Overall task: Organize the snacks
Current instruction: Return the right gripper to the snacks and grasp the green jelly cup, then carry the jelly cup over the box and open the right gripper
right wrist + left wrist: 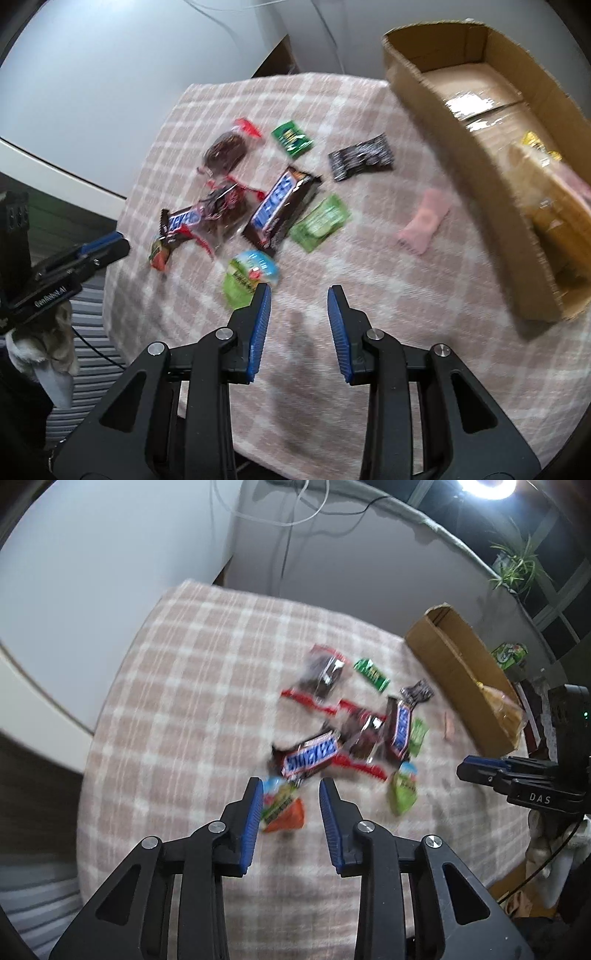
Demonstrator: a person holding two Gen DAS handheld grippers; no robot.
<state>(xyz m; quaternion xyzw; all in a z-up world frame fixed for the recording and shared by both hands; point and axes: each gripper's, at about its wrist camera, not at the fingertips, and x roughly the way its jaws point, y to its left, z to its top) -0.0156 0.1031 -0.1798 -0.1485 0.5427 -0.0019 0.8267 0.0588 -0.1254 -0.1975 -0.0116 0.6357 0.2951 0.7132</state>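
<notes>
- Pink-and-white checked cloth (pixel 369 236), soft and slightly napped, is spread over the table, with a pale wall and loose cables seen behind it.
- Small wrapped snacks are scattered mid-table: two glossy brown bars with blue lettering (pixel 277 208), clear red-edged packets of dark cakes (pixel 225 149), a dark green foil square (pixel 291 139), a crinkled black wrapper (pixel 361 157), flat light-green sachets (pixel 320 221) and a pale pink wrapped sweet (pixel 424 218).
- An open, shallow brown cardboard box (pixel 417 92) is set at the cloth's right edge, and yellowish packets are already seen inside it.
- The left gripper (pixel 291 788), black with ribbed blue pads, is held partly spread above a small orange-and-green sachet (pixel 284 810); nothing is pinched.
- The right gripper (pixel 300 293) is likewise held partly spread over bare cloth beside a green-and-blue sachet (pixel 251 275), with nothing gripped.
- Both views are blurred, so fine alignment cannot be judged.
- Thin, flat, slippery wrappers may be missed or slid away if the pads are closed too high.
- Cloth may be caught and bunched if the tips are pushed in too deep, and neighbouring packets would be dragged.
- Overlapping bars and cake packets may be lifted together and dropped short of the box.
- Cakes may be crushed by a hard squeeze.
</notes>
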